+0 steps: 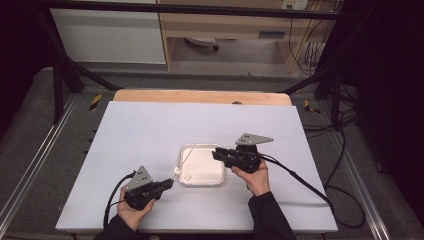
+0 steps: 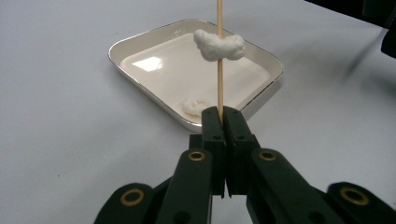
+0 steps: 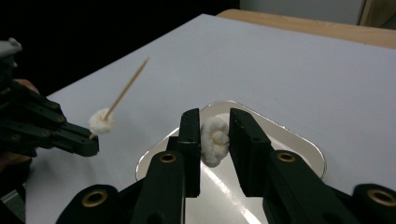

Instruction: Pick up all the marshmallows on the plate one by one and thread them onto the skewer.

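At the left of the bench (image 1: 150, 130), the left hand-held gripper (image 2: 221, 114) pinches the butt of a thin wooden skewer (image 2: 219, 79), jaws closed tight on it, with one white puffy piece (image 2: 219, 45) already threaded partway up the stick. The skewer slants out over the near left corner of a shallow white tray (image 2: 140, 44) at mid-bench, where a loose piece (image 2: 195, 105) lies by the rim.

To the right, the right hand-held gripper (image 3: 215, 135) hangs above the tray with a narrow grip on a second piece (image 3: 215, 140), a soft, lumpy, popcorn-like bit, clear of the tray floor.

The step appears to be threading: the held piece looks bound for the skewer's tip, which would call for lining its middle up with the point and pushing it on while the left side holds steady.
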The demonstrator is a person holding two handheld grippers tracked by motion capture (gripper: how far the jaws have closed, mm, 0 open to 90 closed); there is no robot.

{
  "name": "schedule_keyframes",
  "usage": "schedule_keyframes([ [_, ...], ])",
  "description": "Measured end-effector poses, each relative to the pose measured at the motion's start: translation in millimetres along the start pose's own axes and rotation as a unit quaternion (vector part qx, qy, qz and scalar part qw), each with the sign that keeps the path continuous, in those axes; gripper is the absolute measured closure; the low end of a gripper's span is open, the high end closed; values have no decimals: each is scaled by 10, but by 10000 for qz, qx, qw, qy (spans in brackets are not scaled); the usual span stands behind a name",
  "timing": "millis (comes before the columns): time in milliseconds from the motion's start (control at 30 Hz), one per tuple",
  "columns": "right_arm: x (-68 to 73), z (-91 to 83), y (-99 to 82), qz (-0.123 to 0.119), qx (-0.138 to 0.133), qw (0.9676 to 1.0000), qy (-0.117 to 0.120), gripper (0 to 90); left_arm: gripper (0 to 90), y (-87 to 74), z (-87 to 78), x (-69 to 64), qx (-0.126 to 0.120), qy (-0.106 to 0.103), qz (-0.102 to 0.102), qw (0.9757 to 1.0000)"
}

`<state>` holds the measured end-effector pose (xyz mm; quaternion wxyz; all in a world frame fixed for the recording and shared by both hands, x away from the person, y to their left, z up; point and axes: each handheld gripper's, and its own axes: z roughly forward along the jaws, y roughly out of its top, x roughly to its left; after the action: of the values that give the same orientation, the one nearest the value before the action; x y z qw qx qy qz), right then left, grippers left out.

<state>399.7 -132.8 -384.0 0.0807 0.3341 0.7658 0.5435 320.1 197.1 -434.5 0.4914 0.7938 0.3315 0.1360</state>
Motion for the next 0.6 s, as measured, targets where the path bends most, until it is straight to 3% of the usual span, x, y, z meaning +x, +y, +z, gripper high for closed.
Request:
schedule_keyframes([
  [333, 15, -142, 130, 345, -515, 9966, 546, 756, 887, 3, 20, -39, 5, -139, 106, 9998],
  [600, 43, -116, 187, 458, -610, 9940, 784, 754, 887, 9, 30, -73, -6, -247, 222, 9994],
])
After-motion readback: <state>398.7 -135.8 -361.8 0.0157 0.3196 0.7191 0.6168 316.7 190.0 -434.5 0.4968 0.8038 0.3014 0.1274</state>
